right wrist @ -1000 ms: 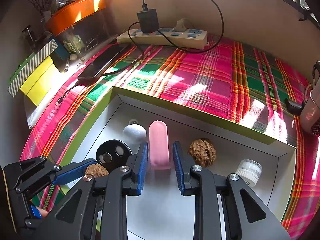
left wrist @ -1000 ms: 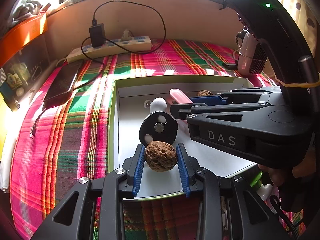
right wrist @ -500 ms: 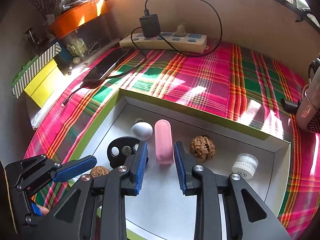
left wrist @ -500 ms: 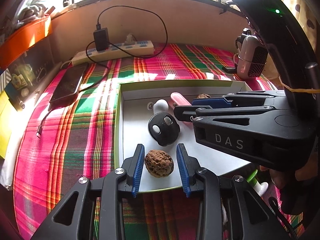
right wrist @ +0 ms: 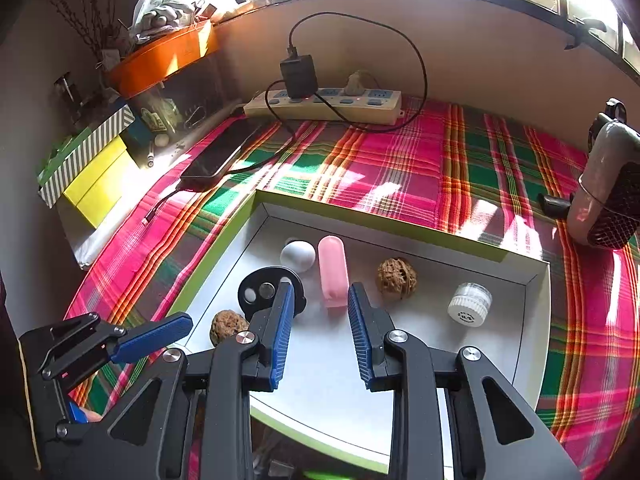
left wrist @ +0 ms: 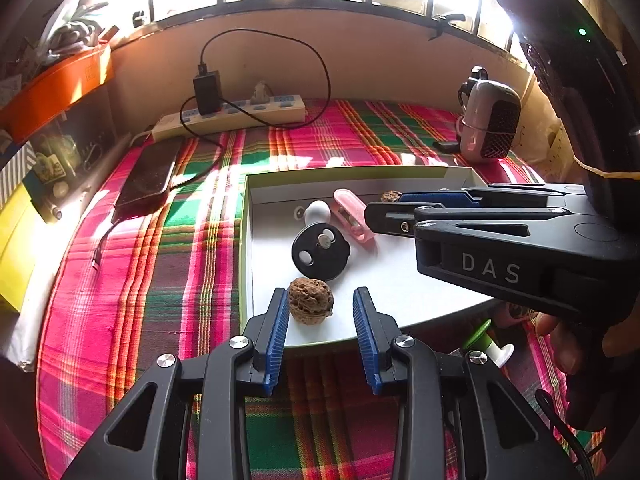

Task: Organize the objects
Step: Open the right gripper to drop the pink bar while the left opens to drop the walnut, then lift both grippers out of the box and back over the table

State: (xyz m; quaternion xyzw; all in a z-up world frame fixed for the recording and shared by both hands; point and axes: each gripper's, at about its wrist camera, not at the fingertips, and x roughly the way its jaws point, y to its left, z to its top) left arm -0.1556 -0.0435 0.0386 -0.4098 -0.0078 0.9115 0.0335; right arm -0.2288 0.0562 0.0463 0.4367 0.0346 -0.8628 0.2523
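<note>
A white box with a green rim (left wrist: 245,240) lies on the plaid cloth. In it lie a brown walnut (left wrist: 310,300), a black disc (left wrist: 320,250), a white egg-shaped piece (left wrist: 318,211) and a pink case (left wrist: 352,216). My left gripper (left wrist: 320,320) hovers open over the box's near edge; the walnut rests on the box floor between its tips, untouched. My right gripper (right wrist: 320,312) is open and holds nothing, with the pink case (right wrist: 332,272) just beyond its tips. A second walnut (right wrist: 396,278) and a small white jar (right wrist: 469,302) lie further right.
At the back wall sit a power strip (left wrist: 232,114) with a charger and cable. A dark phone (left wrist: 150,172) lies left of the box and a small pinkish fan (left wrist: 488,124) stands at the right. Yellow and striped boxes (right wrist: 96,176) line the left edge.
Both grippers have drawn back and risen from the box. The walnut and the pink case stay lying in it and now sit nearer the fingertips.
</note>
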